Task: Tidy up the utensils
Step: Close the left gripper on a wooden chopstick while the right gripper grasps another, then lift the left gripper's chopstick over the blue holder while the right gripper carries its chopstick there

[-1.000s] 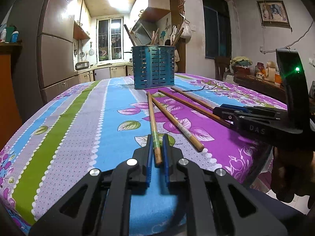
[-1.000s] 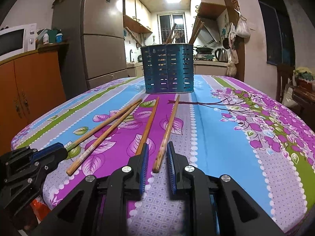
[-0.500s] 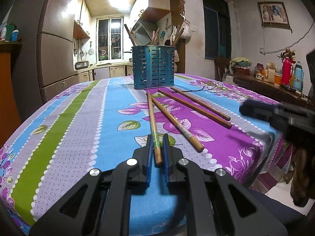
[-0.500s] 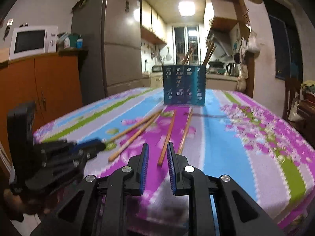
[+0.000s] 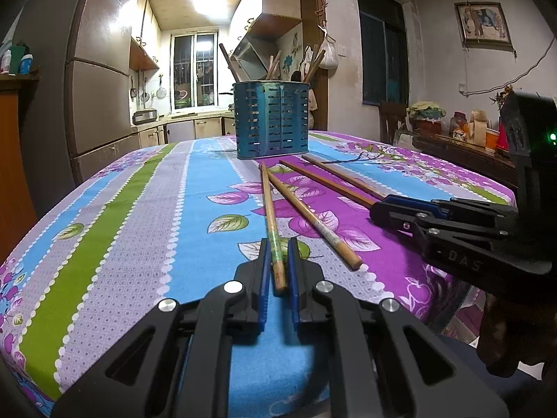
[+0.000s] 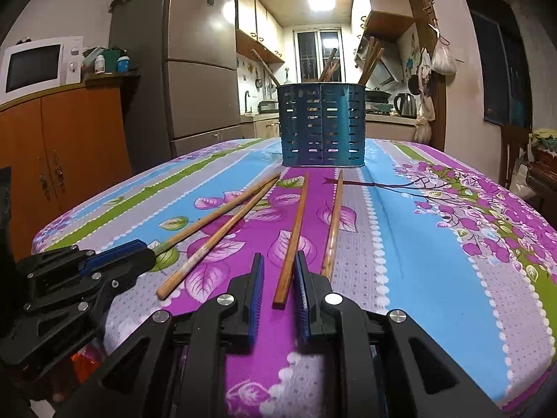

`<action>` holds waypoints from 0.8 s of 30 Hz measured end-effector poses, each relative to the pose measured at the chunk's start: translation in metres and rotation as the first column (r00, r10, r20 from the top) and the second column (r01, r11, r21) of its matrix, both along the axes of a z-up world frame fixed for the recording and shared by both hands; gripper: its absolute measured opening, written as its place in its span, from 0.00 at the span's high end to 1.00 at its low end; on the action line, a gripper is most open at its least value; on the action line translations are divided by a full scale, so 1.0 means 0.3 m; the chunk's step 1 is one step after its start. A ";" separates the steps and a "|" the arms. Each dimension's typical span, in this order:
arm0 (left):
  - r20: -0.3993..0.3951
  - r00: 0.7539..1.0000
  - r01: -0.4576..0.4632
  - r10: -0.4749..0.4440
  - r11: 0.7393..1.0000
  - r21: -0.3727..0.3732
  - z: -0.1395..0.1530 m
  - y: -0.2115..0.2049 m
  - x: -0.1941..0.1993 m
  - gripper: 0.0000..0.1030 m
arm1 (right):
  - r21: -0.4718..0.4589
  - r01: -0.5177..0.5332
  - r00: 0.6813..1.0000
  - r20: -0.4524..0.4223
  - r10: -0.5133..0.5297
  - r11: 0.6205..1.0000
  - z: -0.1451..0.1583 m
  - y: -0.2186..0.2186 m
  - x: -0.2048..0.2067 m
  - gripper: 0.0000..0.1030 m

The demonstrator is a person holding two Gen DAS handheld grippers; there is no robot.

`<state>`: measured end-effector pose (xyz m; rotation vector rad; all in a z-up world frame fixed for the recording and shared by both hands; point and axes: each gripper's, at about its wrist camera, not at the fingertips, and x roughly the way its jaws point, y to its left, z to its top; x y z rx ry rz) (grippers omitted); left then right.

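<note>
Several wooden chopsticks lie on the flowered tablecloth [image 5: 115,230] in front of a blue slotted utensil holder [image 5: 271,120] that holds more sticks; it also shows in the right wrist view [image 6: 322,125]. My left gripper [image 5: 277,244] straddles the near end of a green-banded chopstick [image 5: 271,223], jaws slightly apart around it. My right gripper [image 6: 278,261] is open around the near end of a reddish chopstick [image 6: 294,233]; another chopstick [image 6: 334,223] lies just right of it. The right gripper also shows in the left wrist view [image 5: 383,209], and the left gripper shows in the right wrist view [image 6: 139,254].
A fridge [image 6: 202,80] and orange cabinet [image 6: 59,146] with a microwave [image 6: 34,66] stand left of the table. A sideboard with jars [image 5: 463,139] stands at the right. The table's near edge is just under both grippers.
My right gripper pulled back off the table, then returned, now straddling the reddish chopstick instead of the one right of it. My left gripper has stayed put.
</note>
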<state>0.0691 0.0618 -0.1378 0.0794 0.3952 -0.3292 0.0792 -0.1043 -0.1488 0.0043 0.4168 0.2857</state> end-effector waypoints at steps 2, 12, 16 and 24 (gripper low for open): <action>0.005 1.000 -0.002 0.002 1.000 0.001 -0.002 0.000 0.003 0.92 | -0.001 0.004 1.000 0.010 -0.004 1.000 -0.004 0.000 0.000 0.82; 0.013 1.000 -0.021 0.021 1.000 -0.017 -0.004 -0.004 0.010 0.94 | 0.043 0.023 1.000 0.018 -0.024 0.999 -0.007 -0.025 0.003 0.93; 0.009 1.000 -0.024 0.024 1.000 -0.020 0.001 0.000 0.010 0.95 | 0.046 0.021 1.000 0.016 -0.022 0.999 0.006 -0.031 -0.004 0.93; 0.066 0.997 -0.035 0.036 0.999 -0.023 0.073 0.023 -0.006 0.95 | 0.008 0.003 0.997 0.079 -0.003 1.000 0.137 -0.046 -0.055 0.93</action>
